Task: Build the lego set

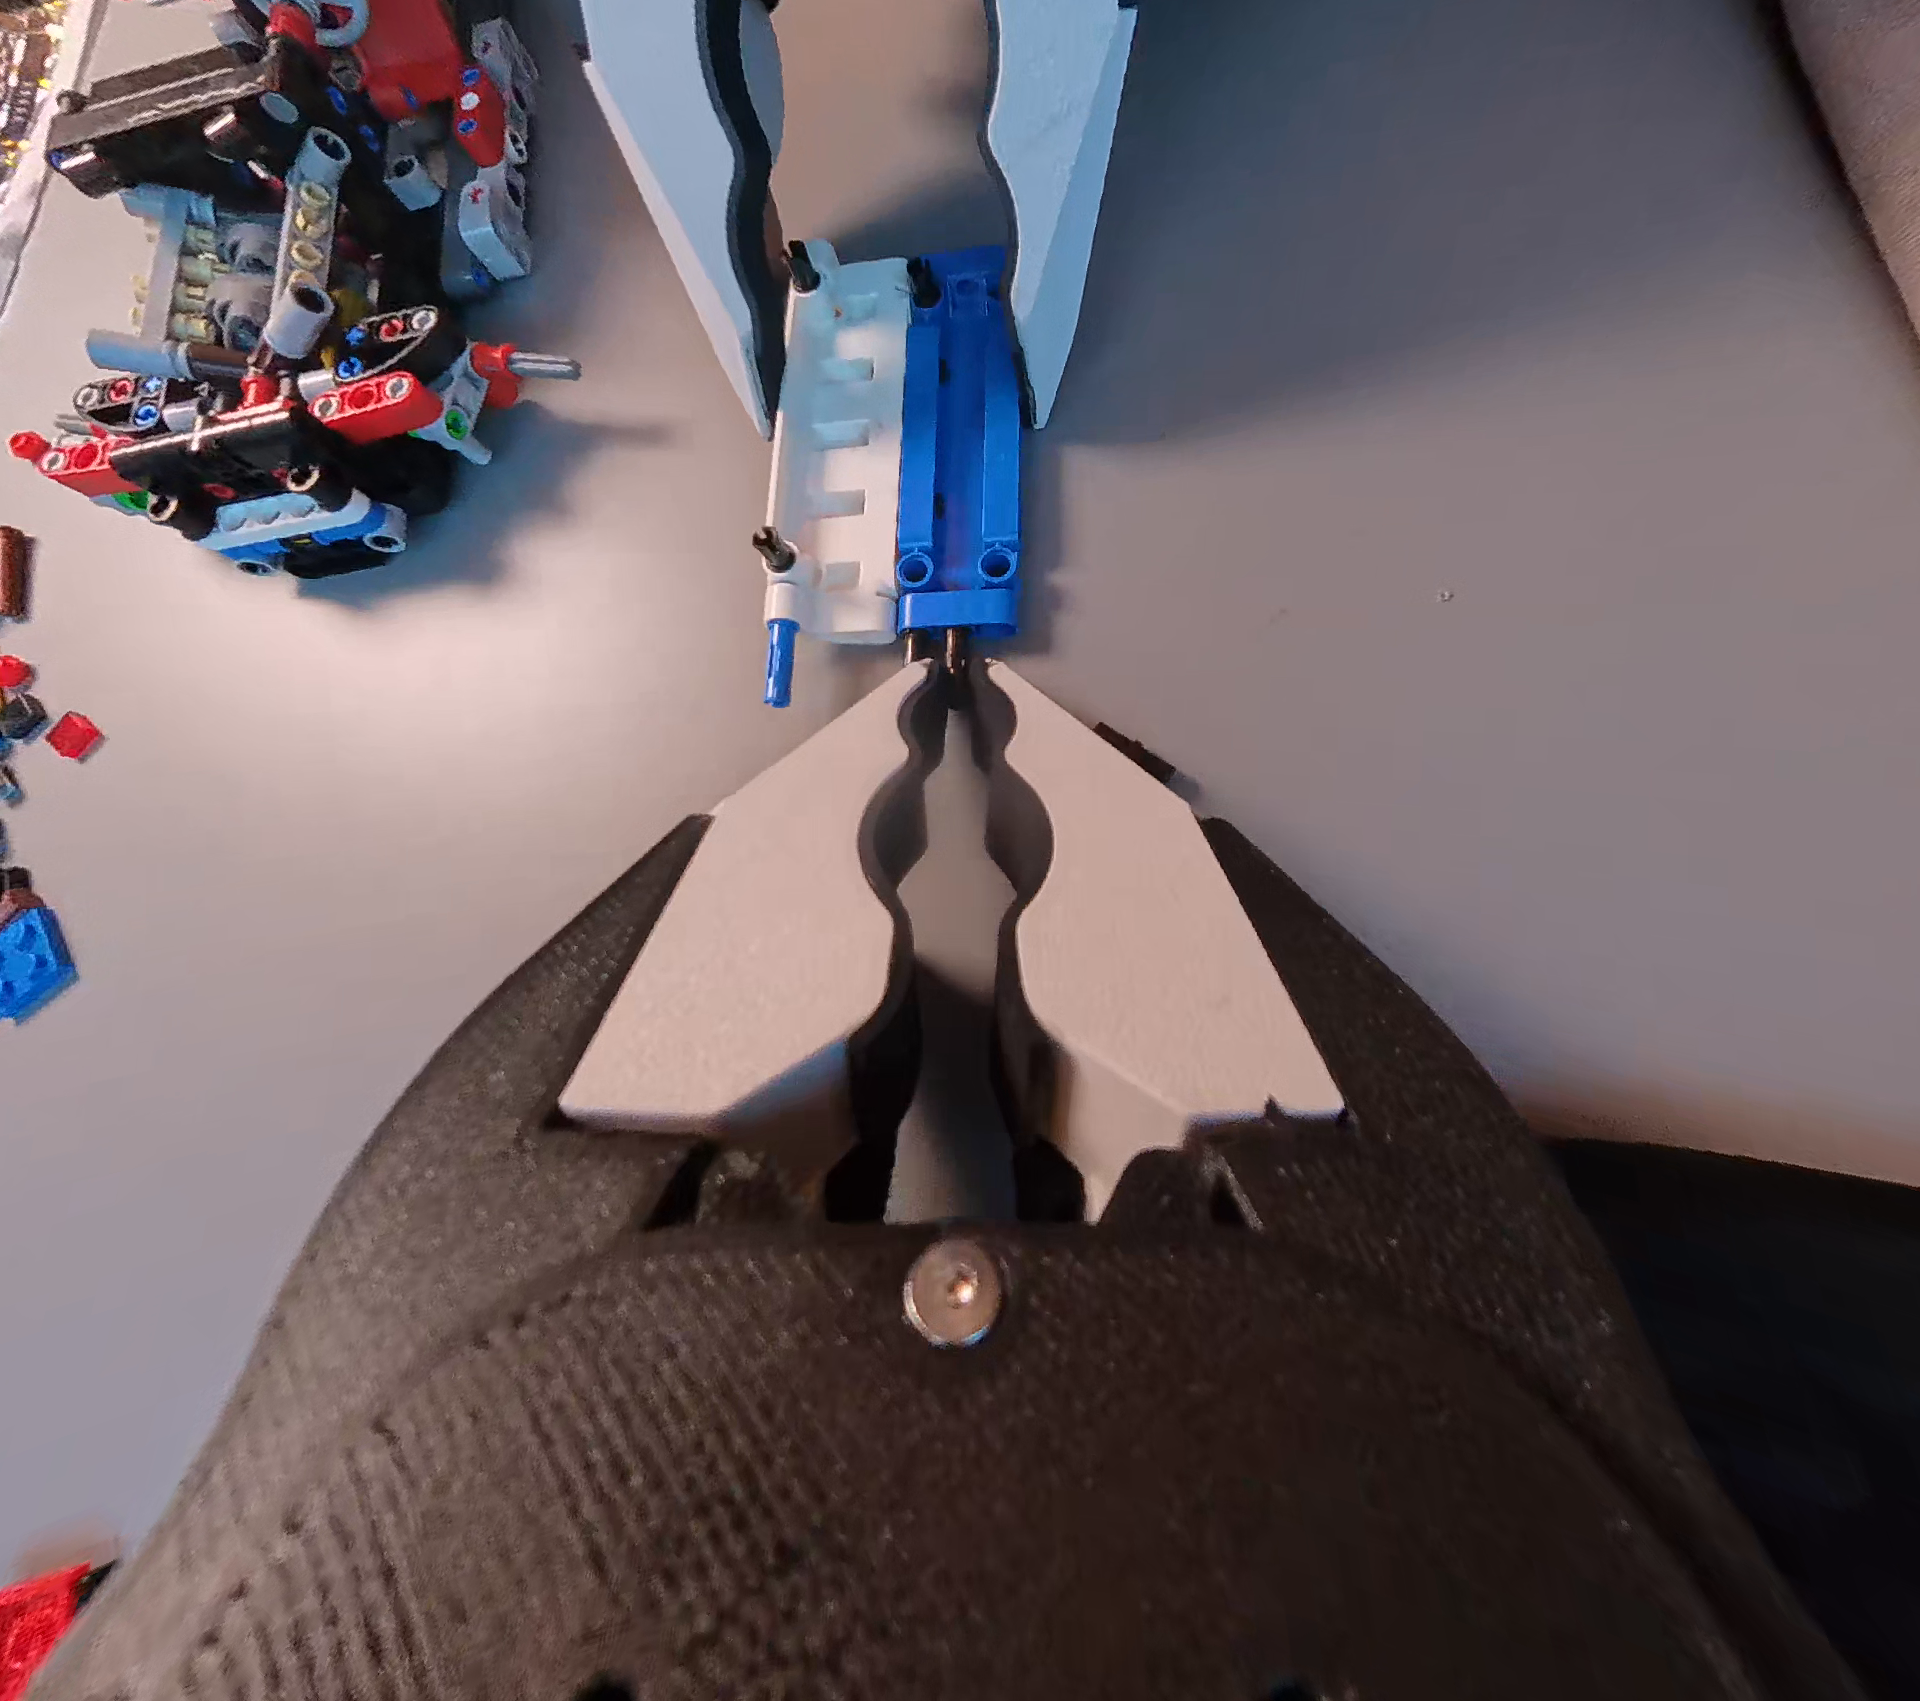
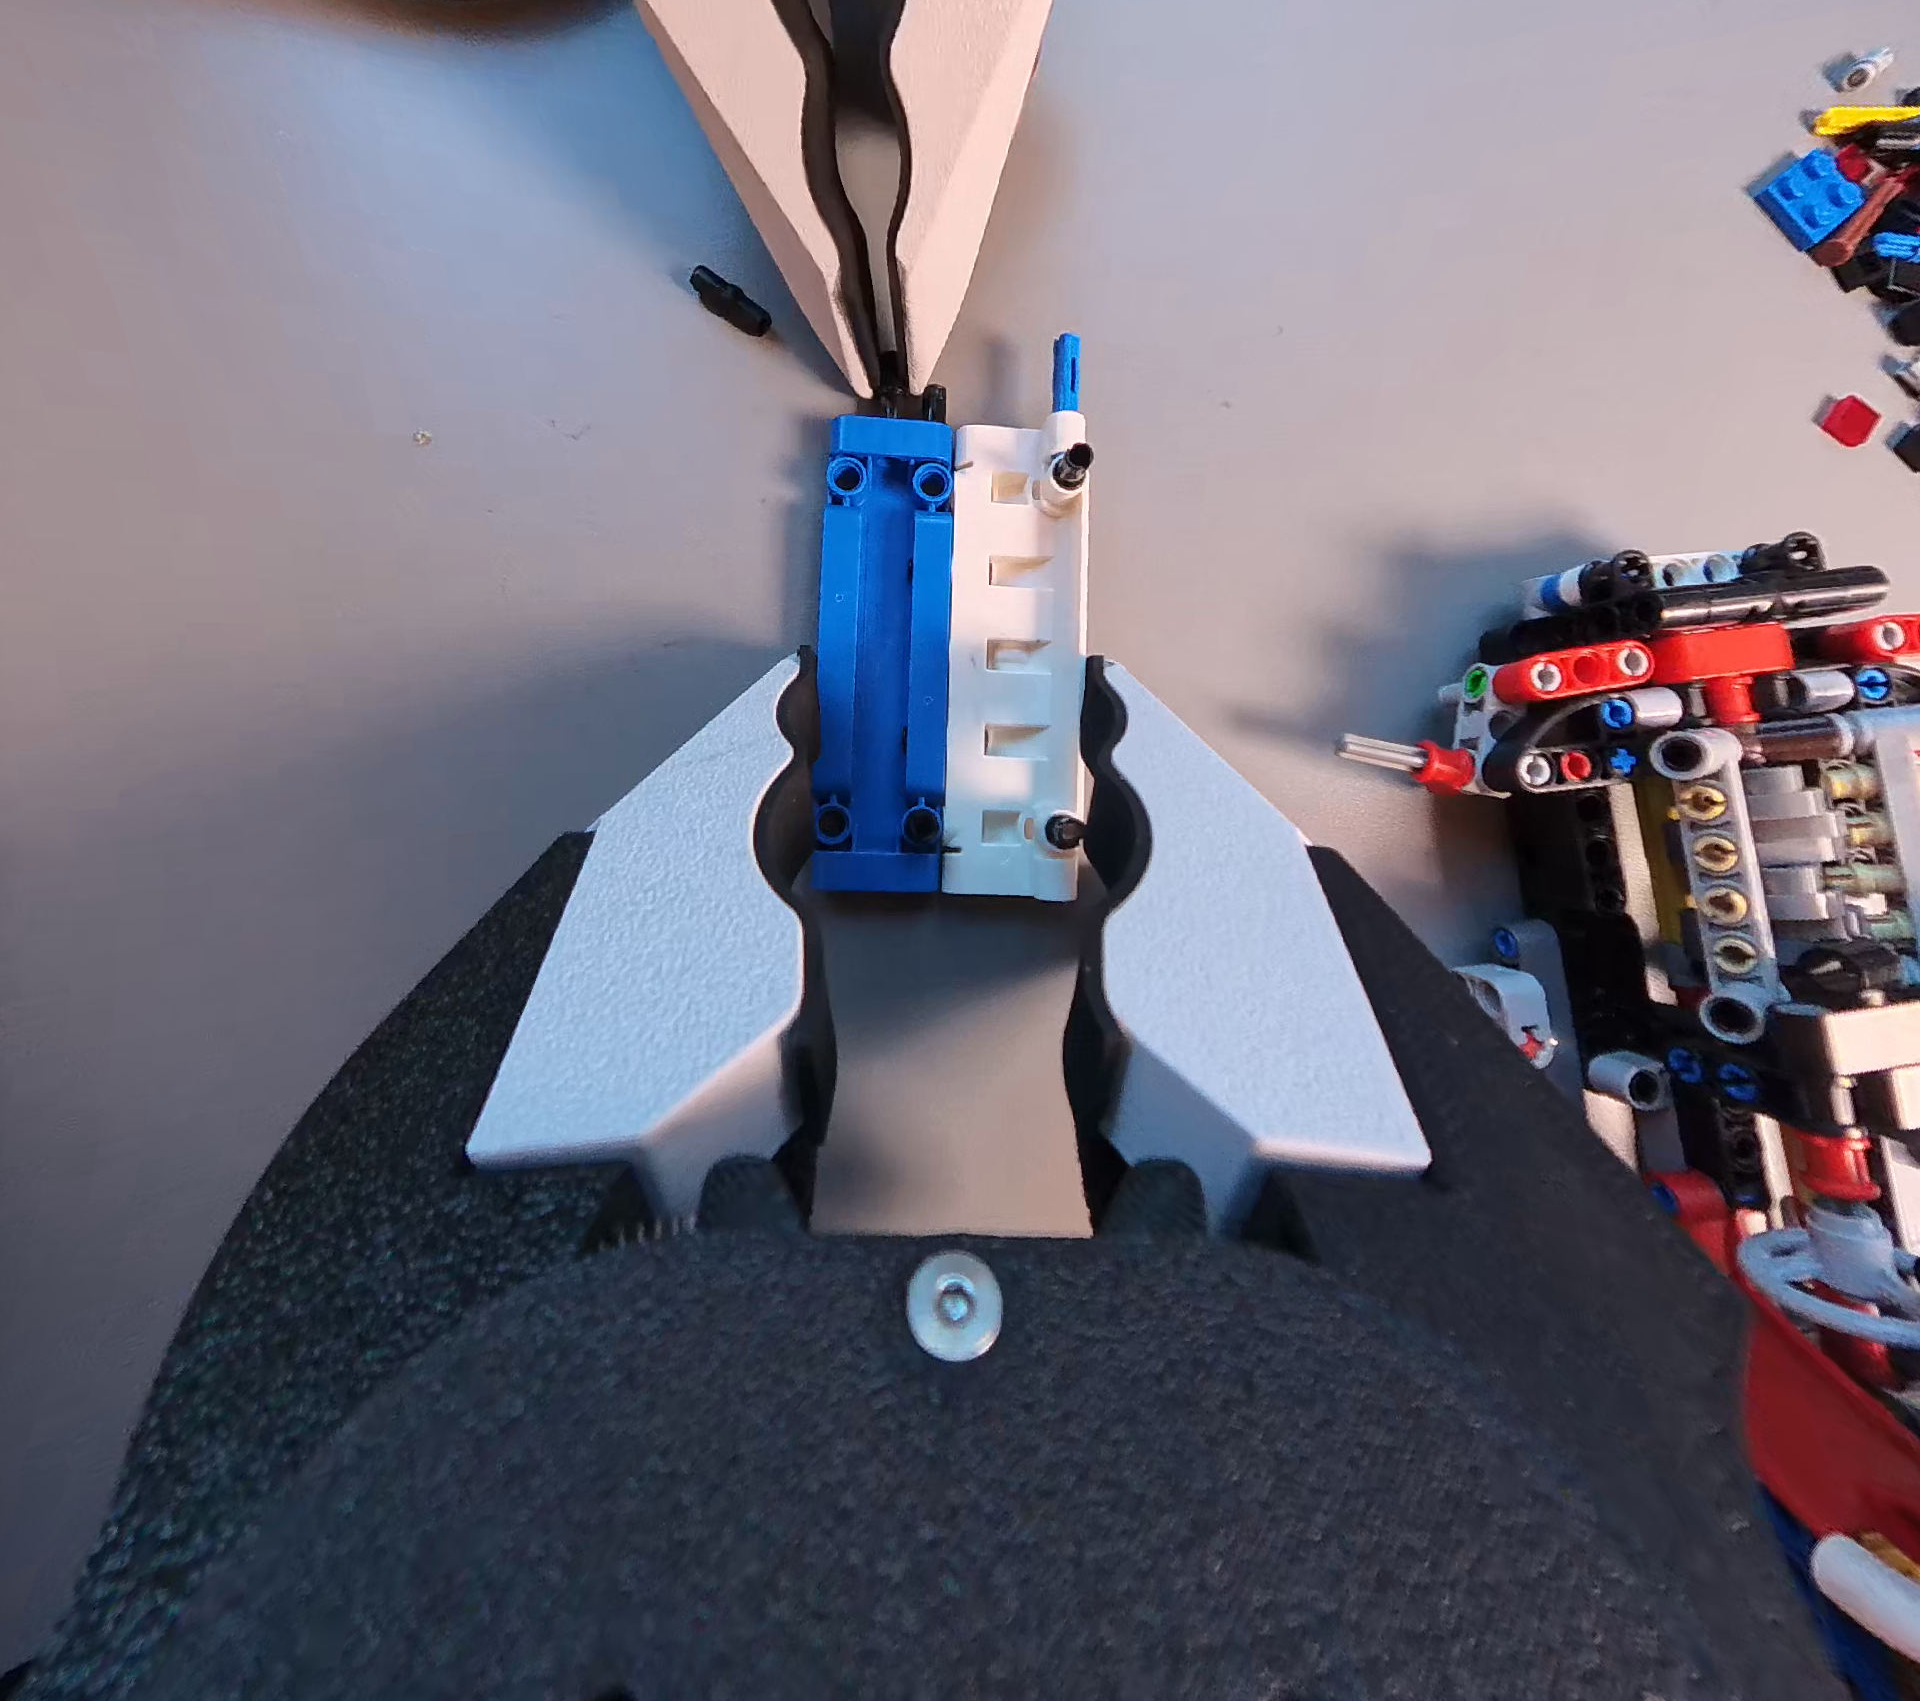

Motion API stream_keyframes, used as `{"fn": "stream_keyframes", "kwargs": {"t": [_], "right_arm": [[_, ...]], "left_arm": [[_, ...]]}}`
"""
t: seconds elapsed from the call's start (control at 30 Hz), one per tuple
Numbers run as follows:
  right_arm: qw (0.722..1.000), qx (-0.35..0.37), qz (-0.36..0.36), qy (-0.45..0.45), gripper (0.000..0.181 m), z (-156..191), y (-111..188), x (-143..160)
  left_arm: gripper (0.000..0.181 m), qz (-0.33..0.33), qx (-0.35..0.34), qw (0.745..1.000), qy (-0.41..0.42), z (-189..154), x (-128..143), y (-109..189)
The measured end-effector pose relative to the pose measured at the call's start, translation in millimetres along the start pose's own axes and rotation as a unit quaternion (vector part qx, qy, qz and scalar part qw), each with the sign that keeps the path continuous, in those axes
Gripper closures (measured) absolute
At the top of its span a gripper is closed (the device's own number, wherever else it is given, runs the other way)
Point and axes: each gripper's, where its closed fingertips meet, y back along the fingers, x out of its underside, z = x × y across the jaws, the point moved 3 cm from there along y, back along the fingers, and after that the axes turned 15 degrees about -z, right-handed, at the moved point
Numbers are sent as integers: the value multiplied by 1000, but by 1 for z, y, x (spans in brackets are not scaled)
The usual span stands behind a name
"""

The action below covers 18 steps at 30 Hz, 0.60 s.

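Note:
A small panel assembly, a blue panel [image 1: 958, 446] joined to a white panel [image 1: 840, 446], lies on the grey table. My right gripper [image 2: 948, 675] is shut on it, one finger on the blue side [image 2: 878, 654] and one on the white side [image 2: 1023, 654]. My left gripper [image 1: 954, 677] is shut on a black pin [image 1: 954, 652] at the blue panel's end. In the right wrist view the left gripper [image 2: 888, 384] pinches that pin [image 2: 904, 402]. A blue pin [image 1: 779, 664] and black pins [image 1: 774, 545] stick out of the white panel.
A large partly built Lego vehicle [image 1: 260, 280] in black, red and grey stands at the left; it also shows in the right wrist view [image 2: 1714, 820]. Loose bricks [image 1: 42, 820] lie near it. A loose black pin [image 2: 730, 298] lies beside the left gripper. The left gripper's tips are roughly 6 centimeters from the right gripper's.

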Motion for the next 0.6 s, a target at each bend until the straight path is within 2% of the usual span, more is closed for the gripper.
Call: {"fn": "stream_keyframes", "kwargs": {"t": [0.17,0.4,0.53,0.6], "right_arm": [[1000,-3,-1,-3,133,0,0,0],[1000,-6,15,-7,132,0,0,-1],[1000,-3,14,-10,132,0,0,-1],[1000,-2,11,-11,132,0,0,0]], "left_arm": [[181,-3,-24,999,-35,-3,-2,-1],[181,35,-72,980,-180,-9,-4,-4],[181,51,-88,962,-252,-11,-4,-6],[181,64,-90,937,-332,-14,-5,-8]]}}
